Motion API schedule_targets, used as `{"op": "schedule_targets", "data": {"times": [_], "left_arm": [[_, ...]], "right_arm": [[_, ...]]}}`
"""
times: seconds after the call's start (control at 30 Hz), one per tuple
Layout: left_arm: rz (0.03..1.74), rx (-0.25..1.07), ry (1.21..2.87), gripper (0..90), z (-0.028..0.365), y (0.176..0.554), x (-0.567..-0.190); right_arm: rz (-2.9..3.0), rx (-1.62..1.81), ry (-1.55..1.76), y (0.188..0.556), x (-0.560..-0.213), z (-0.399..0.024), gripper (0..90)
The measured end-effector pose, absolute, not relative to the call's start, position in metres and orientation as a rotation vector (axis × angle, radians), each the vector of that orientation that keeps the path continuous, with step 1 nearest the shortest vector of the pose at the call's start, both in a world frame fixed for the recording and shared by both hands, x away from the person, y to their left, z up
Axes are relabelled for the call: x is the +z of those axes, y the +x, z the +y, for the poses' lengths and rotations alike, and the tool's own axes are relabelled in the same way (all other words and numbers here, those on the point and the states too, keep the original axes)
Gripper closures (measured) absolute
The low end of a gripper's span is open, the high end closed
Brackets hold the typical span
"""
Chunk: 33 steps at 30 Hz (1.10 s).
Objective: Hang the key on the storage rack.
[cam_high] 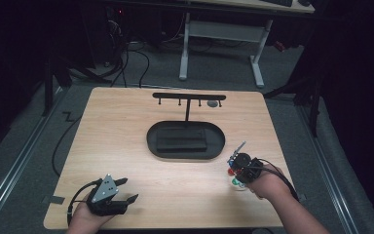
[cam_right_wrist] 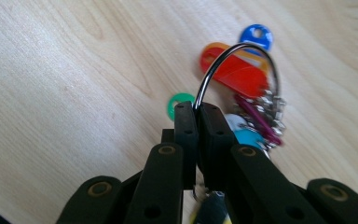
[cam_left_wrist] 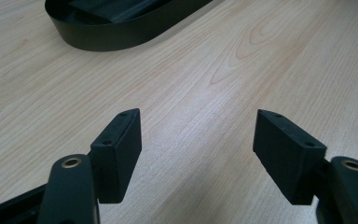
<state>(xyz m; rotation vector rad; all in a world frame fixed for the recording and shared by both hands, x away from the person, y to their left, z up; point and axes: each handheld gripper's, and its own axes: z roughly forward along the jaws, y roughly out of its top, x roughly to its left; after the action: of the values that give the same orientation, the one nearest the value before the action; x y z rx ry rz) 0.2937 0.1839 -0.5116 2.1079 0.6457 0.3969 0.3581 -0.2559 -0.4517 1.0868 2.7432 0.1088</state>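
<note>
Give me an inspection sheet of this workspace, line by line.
Surface: light wooden table, flat.
Job's things: metal key ring carrying coloured tags; black oval tray with a hook stand at its far side.
Clutter: nothing seen.
Grippers: right gripper shut on the key ring at the table's near right; left gripper open with nothing between its jaws, at the near left.
Cables: one trails from each gripper; others lie on the floor.
Surroundings: dark room, grey floor, white-legged desk beyond.

A lab: wooden table (cam_high: 126, 146) (cables (cam_high: 126, 63) behind).
</note>
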Motion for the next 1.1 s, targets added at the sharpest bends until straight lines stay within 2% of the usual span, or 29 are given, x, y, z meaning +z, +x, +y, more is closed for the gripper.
{"op": "schedule_targets", "data": {"times": [1.1], "left_arm": [[0.642,0.38,2.123,33.2,0.184,0.294,-0.515]], "right_arm": [[2.712,0.238,1.14,0.344,-0.349,-0.285,87.5]]}}
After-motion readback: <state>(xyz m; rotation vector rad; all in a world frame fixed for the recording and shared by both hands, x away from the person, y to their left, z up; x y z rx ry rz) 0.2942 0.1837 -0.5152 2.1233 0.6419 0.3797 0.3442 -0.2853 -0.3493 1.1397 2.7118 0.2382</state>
